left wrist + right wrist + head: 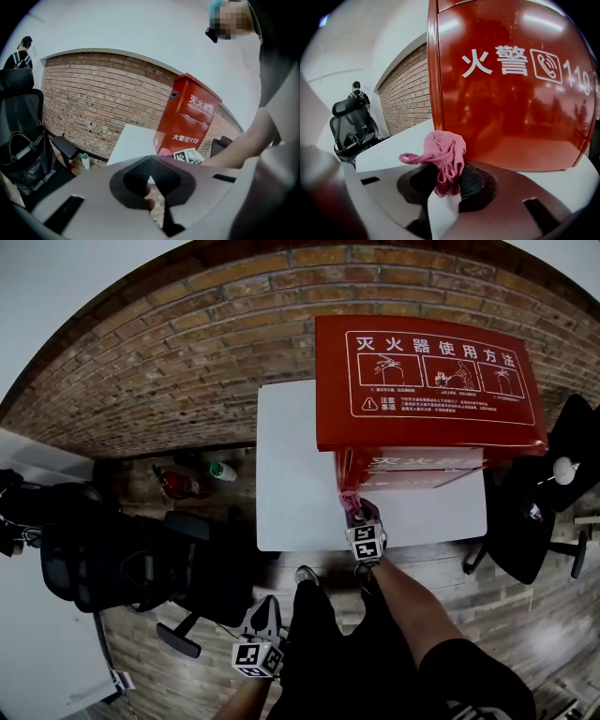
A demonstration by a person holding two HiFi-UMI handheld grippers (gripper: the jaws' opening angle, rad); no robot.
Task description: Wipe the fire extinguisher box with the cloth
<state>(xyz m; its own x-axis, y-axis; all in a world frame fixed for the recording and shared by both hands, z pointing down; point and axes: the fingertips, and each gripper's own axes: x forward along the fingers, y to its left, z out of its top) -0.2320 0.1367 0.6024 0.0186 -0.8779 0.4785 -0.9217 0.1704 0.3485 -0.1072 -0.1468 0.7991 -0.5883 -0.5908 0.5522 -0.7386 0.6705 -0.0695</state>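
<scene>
The red fire extinguisher box (422,381) stands on a white table (291,474), its lid side facing up toward the head view. My right gripper (359,512) is shut on a crumpled pink cloth (351,502), held against the lower left corner of the box front. In the right gripper view the cloth (443,150) bulges out of the shut jaws, right at the box's (511,93) orange-red edge. My left gripper (266,604) hangs low beside the person's legs, away from the table. In its own view the left gripper (151,161) is shut with nothing in it.
A brick wall (187,343) runs behind the table. Black office chairs (112,559) stand at the left and another chair (544,502) at the right. On the floor by the wall lie a red extinguisher (178,484) and a green-capped bottle (223,471).
</scene>
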